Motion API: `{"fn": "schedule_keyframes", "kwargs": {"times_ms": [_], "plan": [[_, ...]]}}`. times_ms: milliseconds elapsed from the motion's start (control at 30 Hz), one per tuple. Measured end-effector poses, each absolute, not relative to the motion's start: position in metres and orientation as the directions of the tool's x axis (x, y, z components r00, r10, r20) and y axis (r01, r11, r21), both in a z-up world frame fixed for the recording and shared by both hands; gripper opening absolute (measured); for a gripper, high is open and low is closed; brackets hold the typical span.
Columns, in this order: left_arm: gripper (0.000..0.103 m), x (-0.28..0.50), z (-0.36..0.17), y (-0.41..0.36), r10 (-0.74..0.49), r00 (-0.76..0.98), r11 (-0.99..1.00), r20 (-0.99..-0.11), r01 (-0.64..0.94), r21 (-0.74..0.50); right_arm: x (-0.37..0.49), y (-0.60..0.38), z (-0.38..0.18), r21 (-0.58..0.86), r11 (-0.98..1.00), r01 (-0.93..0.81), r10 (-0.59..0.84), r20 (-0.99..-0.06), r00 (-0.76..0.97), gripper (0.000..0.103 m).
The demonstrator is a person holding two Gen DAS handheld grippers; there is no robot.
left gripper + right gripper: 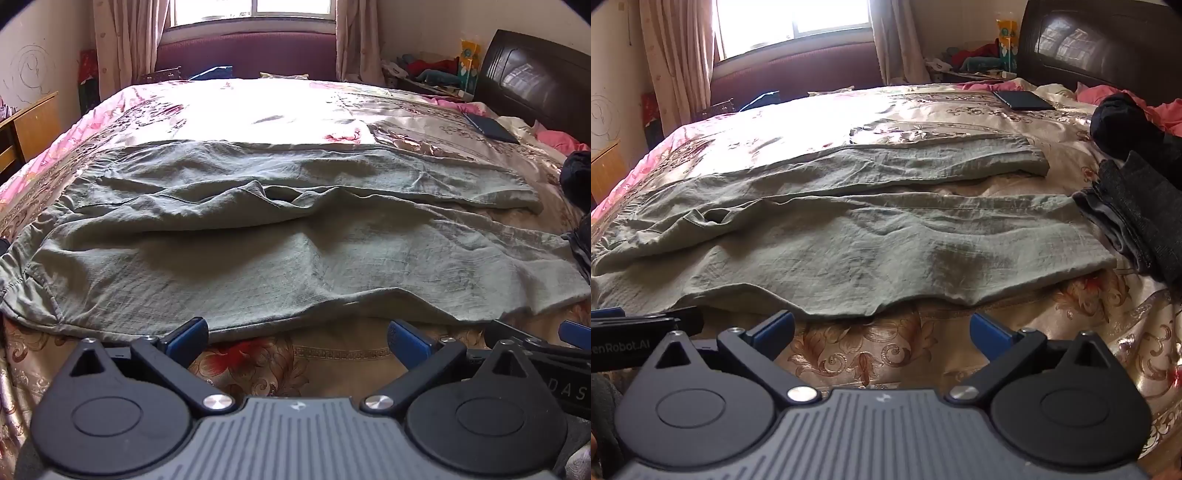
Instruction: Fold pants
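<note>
A: Left wrist view was checked first. What was seen there, from left to right?

B: At the far left a wooden desk (pixel 31 125) was seen beside the bed. The pants (pixel 280 254), grey-green and wrinkled, were spread across the bedspread (pixel 258 363), with the waistband at the left and the two legs stretched to the right. The near leg was laid closest to the camera, and its lower edge was found just beyond the fingertips. The left gripper (pixel 297 338) was held wide open over the bare flowered cloth; nothing was gripped between its blue pads. At the right edge, a part of the right gripper (pixel 535 338) was visible just beside it. Further back on the right, a dark flat object (pixel 491 127) was laid near the headboard (pixel 535 74).

A: And in the right wrist view?

B: At the left edge the side of the left gripper (pixel 646 323) was seen. The pants (pixel 886 243) were again spread in the middle, with a strip of bedspread (pixel 857 354) shown between the two legs toward the right. The right gripper (pixel 882 328) was also held fully open, close to the hem of the near leg but not touching it. To the right of the leg ends, dark folded clothes (pixel 1137 218) were piled on the bed, touching or almost touching the near leg; which one could not be told.
</note>
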State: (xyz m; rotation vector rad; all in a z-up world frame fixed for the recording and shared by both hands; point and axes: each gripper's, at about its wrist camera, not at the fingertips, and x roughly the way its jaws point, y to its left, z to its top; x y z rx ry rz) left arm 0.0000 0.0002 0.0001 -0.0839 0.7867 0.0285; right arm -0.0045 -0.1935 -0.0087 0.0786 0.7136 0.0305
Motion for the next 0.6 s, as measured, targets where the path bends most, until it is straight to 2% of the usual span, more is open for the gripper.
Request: {"fn": "schedule_keyframes", "kwargs": {"times_ms": [600], "plan": [[0.103, -0.001, -0.0024, -0.0021, 0.017, 0.708, 0.997, -0.706, -0.069, -0.046, -0.0037, -0.1928, -0.0098, 0.094, 0.996, 0.0, 0.062, -0.654, 0.754, 0.1]]}}
